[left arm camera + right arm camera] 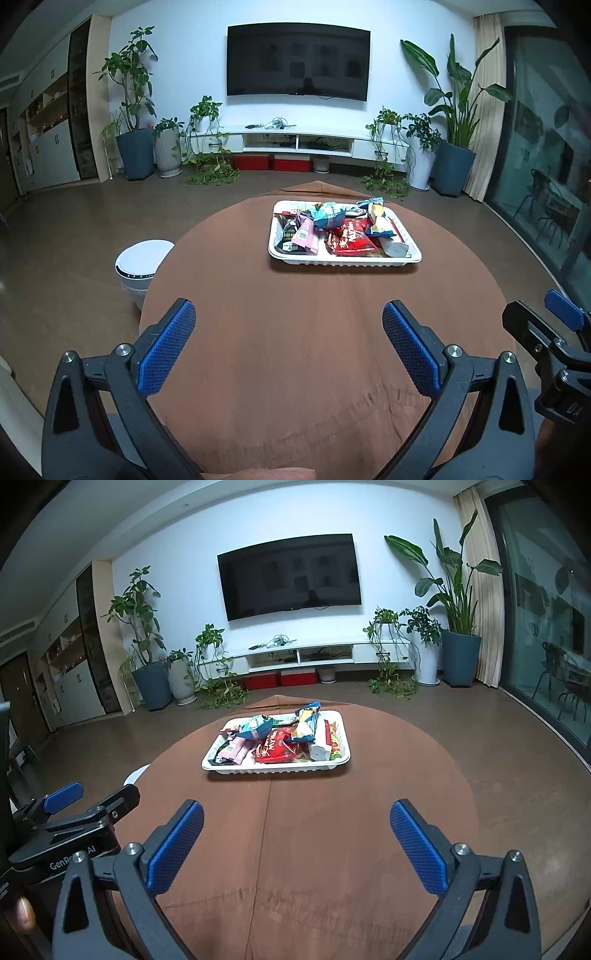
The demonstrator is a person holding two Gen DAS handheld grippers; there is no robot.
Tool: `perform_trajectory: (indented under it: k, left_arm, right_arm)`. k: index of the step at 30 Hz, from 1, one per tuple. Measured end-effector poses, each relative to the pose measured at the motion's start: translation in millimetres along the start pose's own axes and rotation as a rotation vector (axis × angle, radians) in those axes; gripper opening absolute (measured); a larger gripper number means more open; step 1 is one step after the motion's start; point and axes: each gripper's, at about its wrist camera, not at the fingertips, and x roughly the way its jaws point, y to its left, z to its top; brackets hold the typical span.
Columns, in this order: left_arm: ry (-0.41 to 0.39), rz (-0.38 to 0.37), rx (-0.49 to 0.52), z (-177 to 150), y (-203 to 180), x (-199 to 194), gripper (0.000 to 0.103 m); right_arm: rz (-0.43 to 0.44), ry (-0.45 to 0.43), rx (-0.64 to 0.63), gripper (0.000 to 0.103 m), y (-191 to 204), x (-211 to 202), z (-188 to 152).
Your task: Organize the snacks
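A white tray full of several snack packets sits on the far half of a round table with a brown cloth. A red packet, a pink packet and a teal packet show among them. The tray also shows in the right wrist view with the red packet. My left gripper is open and empty, well short of the tray. My right gripper is open and empty, also short of the tray. The right gripper shows at the left view's right edge.
A white round bin stands on the floor left of the table. Beyond are a TV, a low white cabinet, potted plants and a glass door on the right.
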Motion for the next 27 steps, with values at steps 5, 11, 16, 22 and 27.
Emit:
perform_trajectory:
  k: [5,11,16,22,27]
  left_arm:
    - [0.008,0.002,0.001,-2.0,0.2,1.7,0.103]
    - [0.01,0.004,0.003,-2.7,-0.2,2.6,0.103]
    - [0.012,0.003,0.004,-4.0,0.2,3.3,0.103]
    - [0.014,0.004,0.007,-6.5,-0.4,4.1,0.103]
    - [0.017,0.005,0.01,-7.6,-0.1,6.4,0.103]
  right_arm:
    - [-0.003,0.003,0.002,0.103,-1.0,-1.7,-2.3]
    - [-0.001,0.004,0.003,0.103,-1.3,-1.5,-2.2]
    - [-0.003,0.005,0.004,0.103,-1.6,-2.0,-2.3]
    - [-0.004,0.008,0.004,0.103,-3.0,-2.2,-3.6]
    - [-0.006,0.009,0.004,0.103,-4.7,-3.6,-5.5]
